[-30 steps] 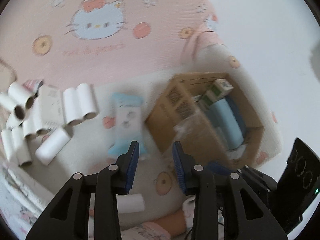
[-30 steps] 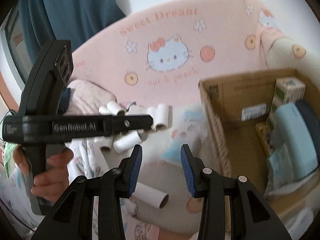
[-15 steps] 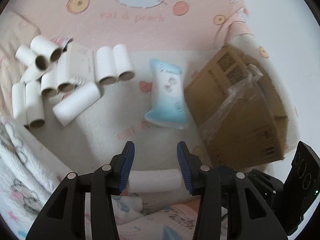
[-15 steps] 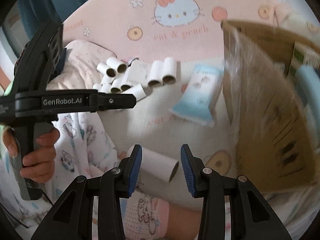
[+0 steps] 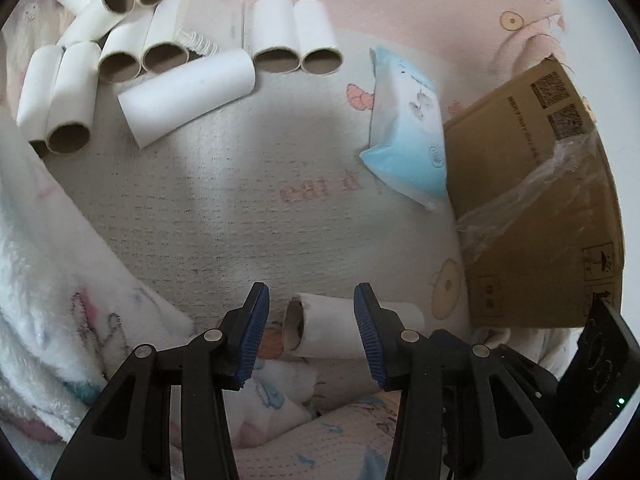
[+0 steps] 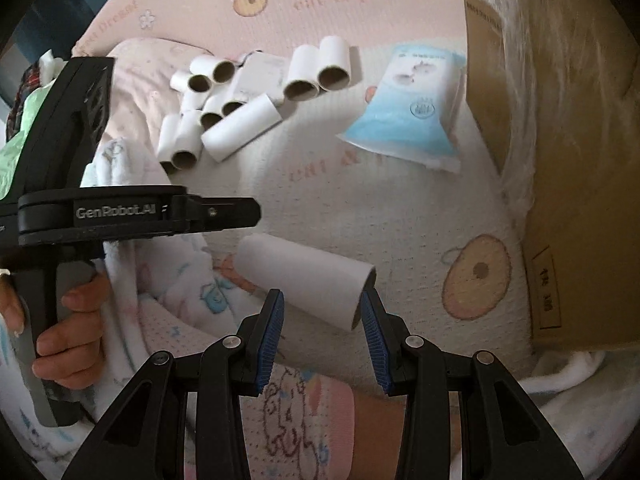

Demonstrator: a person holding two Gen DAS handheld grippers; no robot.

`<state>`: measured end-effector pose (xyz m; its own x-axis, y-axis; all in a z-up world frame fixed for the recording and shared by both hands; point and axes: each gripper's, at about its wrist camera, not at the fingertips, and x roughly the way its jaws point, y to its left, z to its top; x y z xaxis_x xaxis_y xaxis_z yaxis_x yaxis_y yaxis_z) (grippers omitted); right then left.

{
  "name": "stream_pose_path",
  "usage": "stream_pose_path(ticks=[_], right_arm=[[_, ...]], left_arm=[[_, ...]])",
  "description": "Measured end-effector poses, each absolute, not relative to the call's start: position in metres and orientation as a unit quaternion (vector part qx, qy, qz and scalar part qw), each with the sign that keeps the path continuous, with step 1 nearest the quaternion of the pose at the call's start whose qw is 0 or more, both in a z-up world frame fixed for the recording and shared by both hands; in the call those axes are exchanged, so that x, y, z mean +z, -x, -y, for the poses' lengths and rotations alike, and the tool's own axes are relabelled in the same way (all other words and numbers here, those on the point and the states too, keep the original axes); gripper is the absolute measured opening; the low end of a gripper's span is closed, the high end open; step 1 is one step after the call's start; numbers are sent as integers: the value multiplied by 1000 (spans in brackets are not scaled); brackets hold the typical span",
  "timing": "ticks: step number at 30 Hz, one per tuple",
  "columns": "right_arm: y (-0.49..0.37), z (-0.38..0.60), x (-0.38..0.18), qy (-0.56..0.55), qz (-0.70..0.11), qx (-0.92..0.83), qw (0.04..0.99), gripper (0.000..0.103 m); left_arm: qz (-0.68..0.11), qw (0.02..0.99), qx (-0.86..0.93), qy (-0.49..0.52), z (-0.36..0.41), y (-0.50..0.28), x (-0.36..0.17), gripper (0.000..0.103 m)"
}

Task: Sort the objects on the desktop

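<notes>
A lone white paper tube (image 5: pixel 332 330) (image 6: pixel 304 276) lies on the pink-and-white cartoon blanket (image 5: pixel 248 208), near its front edge. My left gripper (image 5: pixel 310 312) hovers over it, open, with the tube showing between its blue pads and neither pad pressing on it. My right gripper (image 6: pixel 320 308) is also open, and the tube's near end sits just beyond its fingertips. Several more white tubes (image 5: pixel 120 44) (image 6: pixel 224 100) are piled at the back left. A light-blue tissue pack (image 5: pixel 408 136) (image 6: pixel 408 116) lies beside a cardboard box (image 5: pixel 540 208) (image 6: pixel 560 128).
A small white carton (image 5: pixel 216 16) lies among the piled tubes. Loose clear tape (image 5: pixel 532 184) hangs from the box's side. A fluffy white blanket (image 5: pixel 44 272) rises at the left. In the right wrist view, a person's hand (image 6: pixel 68 328) grips the left gripper's black handle (image 6: pixel 132 216).
Both grippers have sunk toward the blanket and tilted further down. The left jaws have widened. The lone tube now sits at both grippers' fingertips, and the box's inside has left view.
</notes>
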<state>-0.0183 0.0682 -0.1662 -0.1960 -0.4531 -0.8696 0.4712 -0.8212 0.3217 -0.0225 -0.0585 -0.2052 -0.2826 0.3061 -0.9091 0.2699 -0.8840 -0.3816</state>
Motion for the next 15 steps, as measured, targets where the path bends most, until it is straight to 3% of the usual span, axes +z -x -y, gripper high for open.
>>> stream_pose_path(ticks=[15], right_arm=[[30, -58, -192, -588, 3, -749, 306, 37]], left_arm=[[260, 45, 722, 640, 48, 35, -230, 48]])
